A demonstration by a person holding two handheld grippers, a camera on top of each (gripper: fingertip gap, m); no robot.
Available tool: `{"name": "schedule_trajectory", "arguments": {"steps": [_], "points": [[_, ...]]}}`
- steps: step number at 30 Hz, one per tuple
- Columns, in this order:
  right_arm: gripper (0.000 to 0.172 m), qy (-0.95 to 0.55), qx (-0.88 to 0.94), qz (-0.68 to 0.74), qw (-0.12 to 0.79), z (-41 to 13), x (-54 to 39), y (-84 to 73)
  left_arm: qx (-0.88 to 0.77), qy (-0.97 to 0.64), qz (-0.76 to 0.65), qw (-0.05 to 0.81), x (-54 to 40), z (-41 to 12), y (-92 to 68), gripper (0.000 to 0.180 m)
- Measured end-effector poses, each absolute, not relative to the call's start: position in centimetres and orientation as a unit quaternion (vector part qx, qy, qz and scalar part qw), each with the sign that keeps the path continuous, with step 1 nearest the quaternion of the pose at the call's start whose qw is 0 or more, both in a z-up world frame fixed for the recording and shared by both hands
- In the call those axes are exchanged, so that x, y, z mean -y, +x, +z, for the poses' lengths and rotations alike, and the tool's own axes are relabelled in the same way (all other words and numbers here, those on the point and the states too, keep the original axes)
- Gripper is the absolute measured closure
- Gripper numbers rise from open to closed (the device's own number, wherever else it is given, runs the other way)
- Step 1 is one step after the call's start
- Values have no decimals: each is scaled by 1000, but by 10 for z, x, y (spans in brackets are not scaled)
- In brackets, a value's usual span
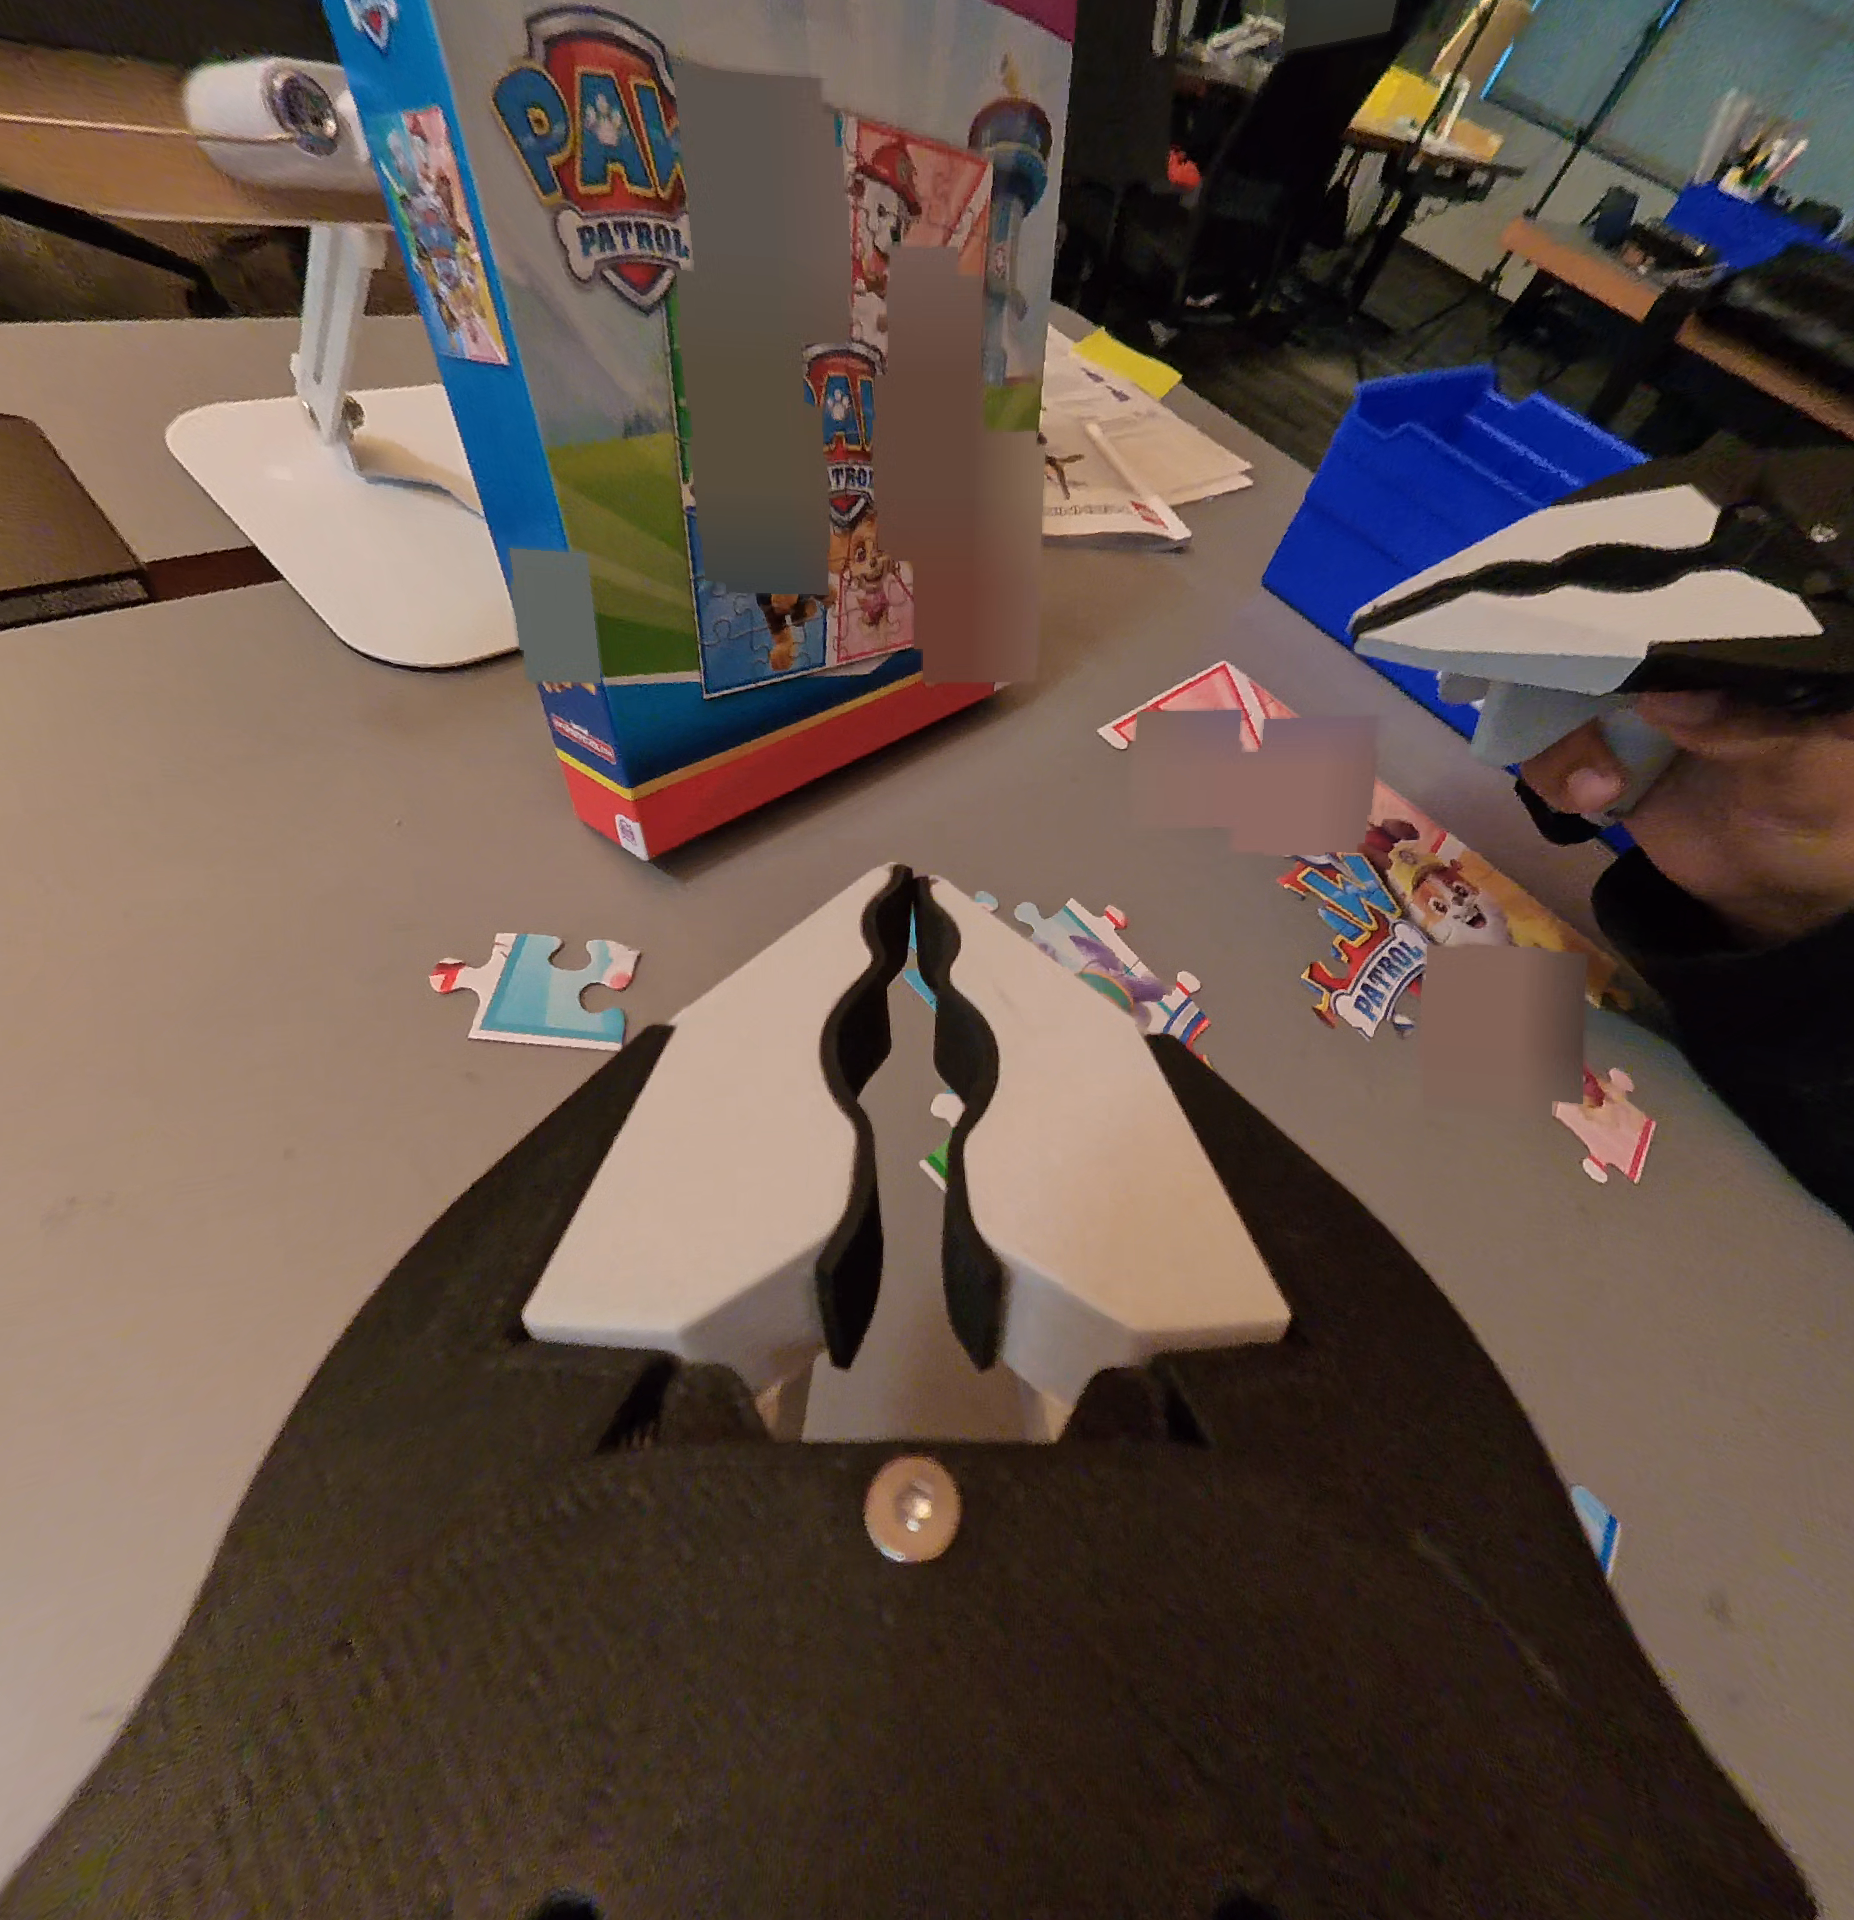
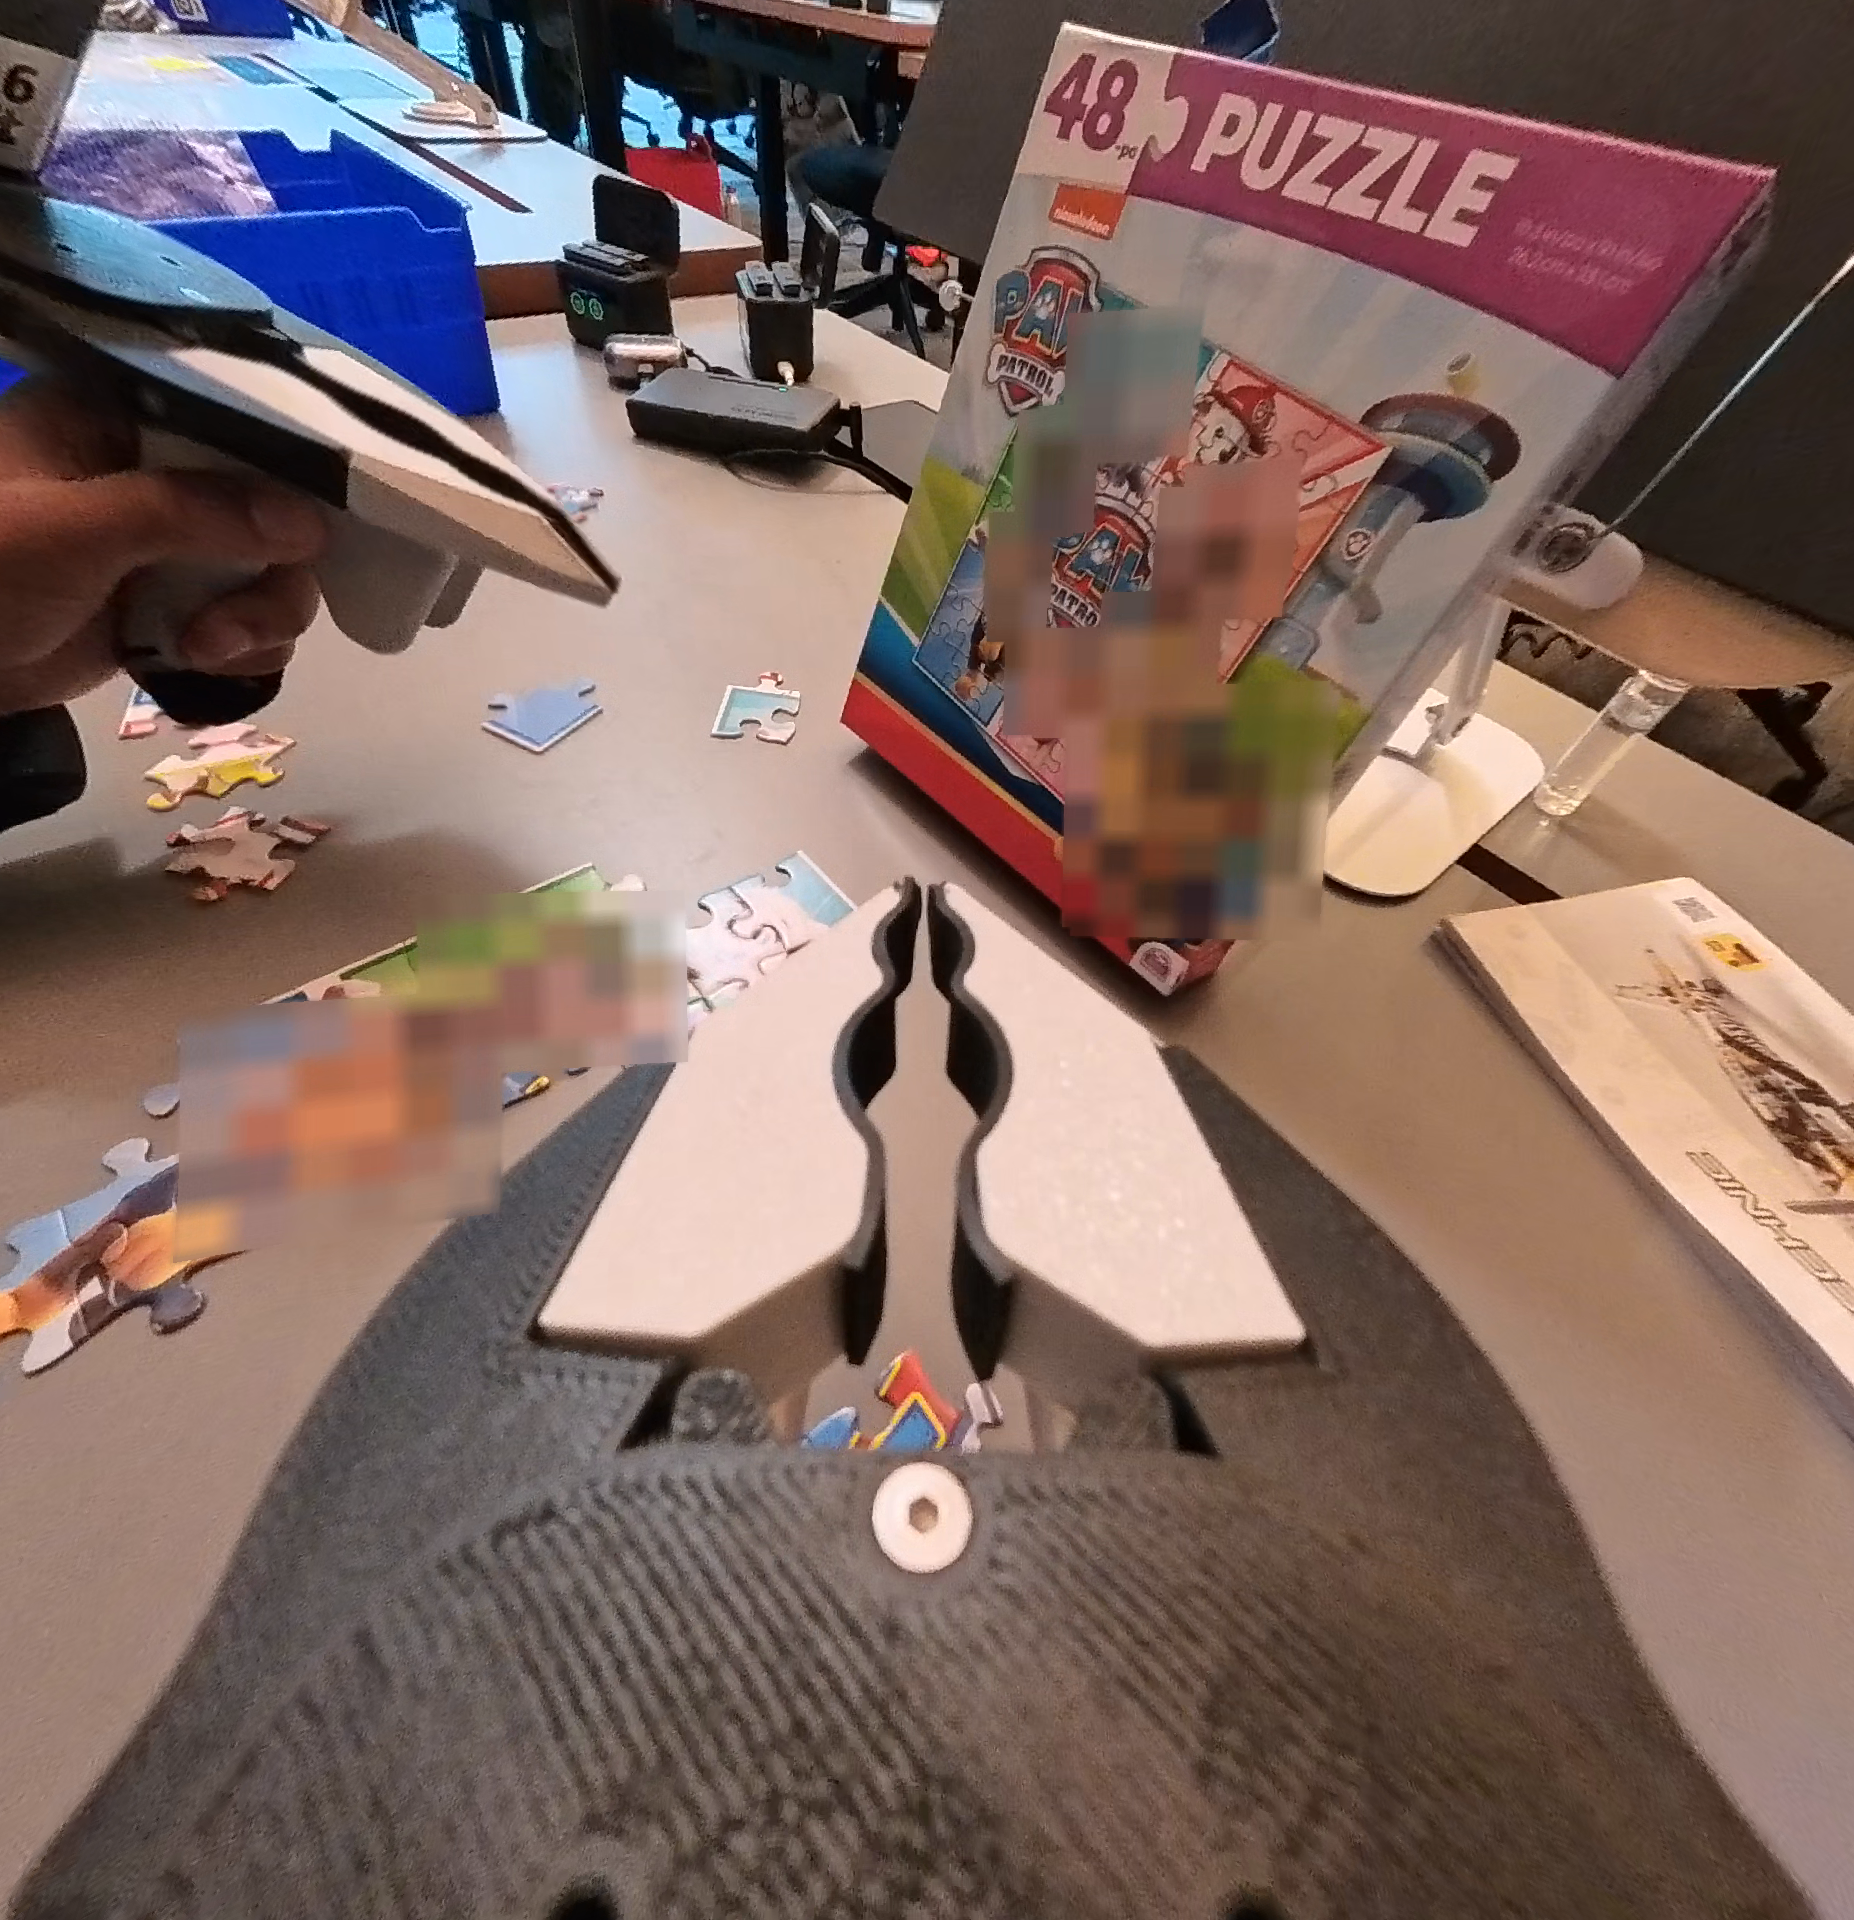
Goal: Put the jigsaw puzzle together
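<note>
Both grippers, left (image 1: 910, 883) and right (image 2: 923, 896), hover with fingers pressed together, empty, above loose cardboard puzzle pieces (image 1: 533, 989) on the grey table (image 1: 279, 831); spread fingers first

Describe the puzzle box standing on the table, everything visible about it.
The puzzle box is printed cardboard, standing upright on its narrow bottom edge on the grey table, tilted slightly back. Its front shows cartoon artwork with a shield logo and a tower; a magenta band runs across the top, a red band along the bottom, and one narrow side is blue. It looks closed and undamaged. A white stand sits close behind it; whether they touch cannot be told. Loose puzzle pieces lie in front, apart from it. Neither gripper touches it.
</note>
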State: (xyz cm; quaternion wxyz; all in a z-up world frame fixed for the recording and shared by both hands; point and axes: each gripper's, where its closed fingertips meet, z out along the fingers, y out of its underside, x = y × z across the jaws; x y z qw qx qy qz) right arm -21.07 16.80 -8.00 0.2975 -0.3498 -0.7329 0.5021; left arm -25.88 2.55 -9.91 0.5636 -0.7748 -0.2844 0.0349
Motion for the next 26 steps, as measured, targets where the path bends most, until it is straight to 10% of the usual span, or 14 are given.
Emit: {"name": "schedule_trajectory", "arguments": {"steps": [26], "points": [[172,-361,640,560,382,-33,-212,-208,283,-767,47,574,-25,-92,-258,180]]}}
